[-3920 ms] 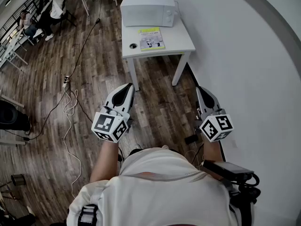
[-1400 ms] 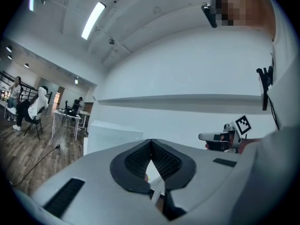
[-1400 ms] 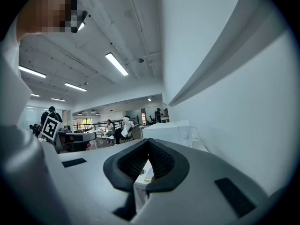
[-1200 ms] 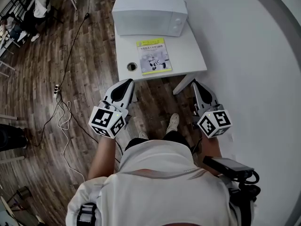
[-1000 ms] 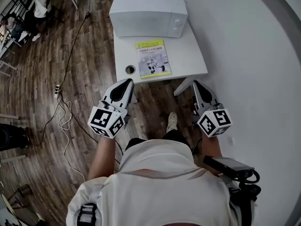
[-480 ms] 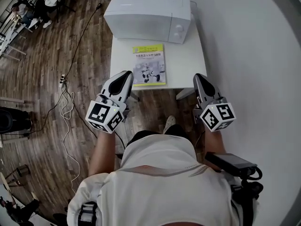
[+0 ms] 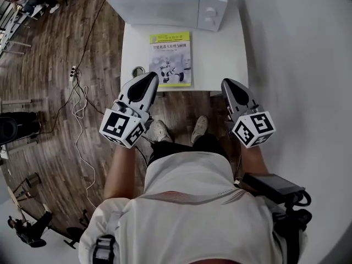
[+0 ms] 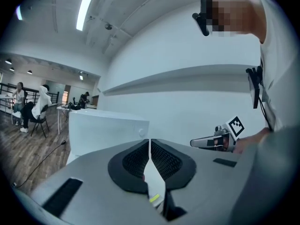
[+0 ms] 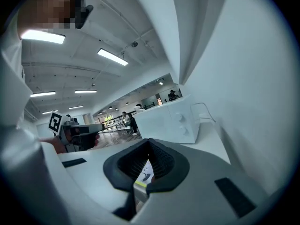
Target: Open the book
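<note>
— Grey pads pressed together on the left gripper, nothing held. Same on the right gripper?

— Same: closed, empty. Both poised at the front edge of the tabletop, left tip just beside the near left corner of the book.

— And a few seconds back?

— Well apart from the tabletop then, out over bare wooden floor. Walked up since: drawn in close, hands lowered a little, jaws closed as before.

— Book itself?

— Untouched. Lying flat and shut, cover up, yellow-green band toward the microwave. Left of the tabletop's middle, reaching nearly to the front edge, with the microwave filling the back edge.

— Meaning for the task?

— Approach about done, opening not begun. Probably next: part one pair of jaws, catch the free edge of the cover, perhaps pin the other side with the second gripper. Spine side: impossible to tell from here. Worth watching for a thin cover sliding on the smooth top instead of lifting.
</note>
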